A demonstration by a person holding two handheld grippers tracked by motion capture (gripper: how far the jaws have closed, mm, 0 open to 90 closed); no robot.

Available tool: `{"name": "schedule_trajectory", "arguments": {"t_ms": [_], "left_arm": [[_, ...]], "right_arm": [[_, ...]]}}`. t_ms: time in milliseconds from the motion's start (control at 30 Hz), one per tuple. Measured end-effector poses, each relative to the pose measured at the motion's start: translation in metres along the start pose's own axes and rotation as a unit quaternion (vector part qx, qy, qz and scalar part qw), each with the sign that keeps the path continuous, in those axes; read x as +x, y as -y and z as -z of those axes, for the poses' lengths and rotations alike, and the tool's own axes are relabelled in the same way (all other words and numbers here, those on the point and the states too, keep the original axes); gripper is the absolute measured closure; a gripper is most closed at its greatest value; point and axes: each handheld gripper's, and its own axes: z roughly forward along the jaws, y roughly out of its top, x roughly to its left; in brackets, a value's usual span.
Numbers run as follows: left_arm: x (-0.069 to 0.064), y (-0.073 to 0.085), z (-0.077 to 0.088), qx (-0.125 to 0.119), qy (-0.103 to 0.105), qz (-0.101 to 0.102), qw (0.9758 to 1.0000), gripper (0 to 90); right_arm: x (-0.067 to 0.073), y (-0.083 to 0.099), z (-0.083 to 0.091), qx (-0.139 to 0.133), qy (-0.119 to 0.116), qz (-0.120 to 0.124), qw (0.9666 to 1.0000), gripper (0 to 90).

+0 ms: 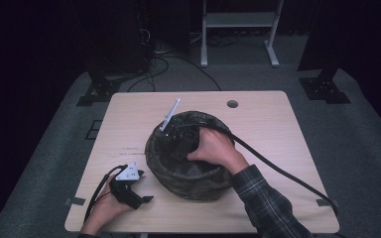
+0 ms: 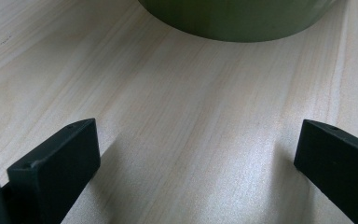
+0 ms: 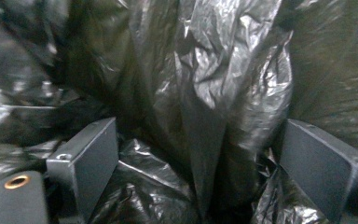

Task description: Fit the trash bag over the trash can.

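Observation:
A round olive-green bin [image 1: 193, 191] stands in the middle of the light wooden table [image 1: 268, 114], lined with a crumpled black plastic bag [image 3: 214, 84]. The person's right hand [image 1: 216, 148] reaches down inside the bin. There my right gripper [image 3: 196, 140] stands open, a fold of the bag hanging between its jaws without either pad pressing on it. A white plate [image 1: 170, 114] sticks up over the bin's far rim. My left gripper [image 1: 145, 187] rests on the table left of the bin, near the front edge. It is open [image 2: 196, 140] over bare wood, facing the bin's wall [image 2: 233, 18].
A black cable [image 1: 278, 168] runs from the bin across the table to the front right corner. A round hole [image 1: 232, 104] sits near the table's far edge. Beyond the table are a white frame [image 1: 238, 29] and dark stands on a grey floor.

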Motion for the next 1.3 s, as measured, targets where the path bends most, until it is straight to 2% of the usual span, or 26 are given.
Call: {"name": "schedule_trajectory", "arguments": {"t_ms": [133, 167, 200, 300, 400, 500, 567, 700, 767, 867, 1067, 1167, 1233, 1300], "left_arm": [[0.0, 0.0, 0.0, 0.0, 0.0, 0.0, 1.0, 0.0], [0.0, 0.0, 0.0, 0.0, 0.0, 0.0, 1.0, 0.0], [0.0, 0.0, 0.0, 0.0, 0.0, 0.0, 1.0, 0.0], [0.0, 0.0, 0.0, 0.0, 0.0, 0.0, 1.0, 0.0], [0.0, 0.0, 0.0, 0.0, 0.0, -0.001, 1.0, 0.0], [0.0, 0.0, 0.0, 0.0, 0.001, -0.001, 1.0, 0.0], [0.0, 0.0, 0.0, 0.0, 0.001, -0.001, 1.0, 0.0], [0.0, 0.0, 0.0, 0.0, 0.002, -0.001, 1.0, 0.0], [0.0, 0.0, 0.0, 0.0, 0.002, -0.001, 1.0, 0.0], [0.0, 0.0, 0.0, -0.001, 0.003, -0.002, 1.0, 0.0], [0.0, 0.0, 0.0, 0.0, 0.003, -0.002, 1.0, 0.0], [0.0, 0.0, -0.001, -0.001, 0.004, -0.003, 1.0, 0.0], [0.001, -0.001, -0.001, 0.0, 0.004, -0.004, 1.0, 0.0], [0.001, -0.001, -0.001, 0.001, 0.003, -0.004, 1.0, 0.0]], "right_arm": [[0.0, 0.001, -0.008, 0.038, 0.002, -0.001, 0.9993, 10.7], [0.001, -0.001, -0.008, 0.046, 0.009, 0.003, 0.9989, 10.7], [0.002, -0.002, -0.007, 0.042, 0.018, 0.009, 0.9989, 10.7], [0.004, -0.004, 0.008, 0.011, 0.018, 0.011, 0.9997, 10.7], [0.001, 0.0, 0.022, 0.004, 0.035, 0.003, 0.9994, 10.7], [-0.011, 0.008, 0.028, 0.008, 0.049, -0.02, 0.9986, 10.7], [-0.019, 0.012, 0.026, 0.021, 0.06, -0.036, 0.9973, 10.7], [-0.023, 0.011, 0.017, 0.047, 0.085, -0.039, 0.9945, 11.6], [-0.025, 0.011, 0.013, 0.05, 0.083, -0.039, 0.9946, 11.6], [-0.022, 0.011, 0.016, 0.032, 0.08, -0.038, 0.9956, 11.4], [-0.007, 0.014, 0.045, -0.026, 0.072, -0.022, 0.9969, 11.0], [-0.002, 0.021, 0.062, -0.046, 0.081, -0.021, 0.9955, 10.3], [0.001, 0.03, 0.075, -0.07, 0.075, -0.026, 0.9944, 10.2], [0.004, 0.04, 0.087, -0.081, 0.086, -0.023, 0.9927, 10.2]]}}
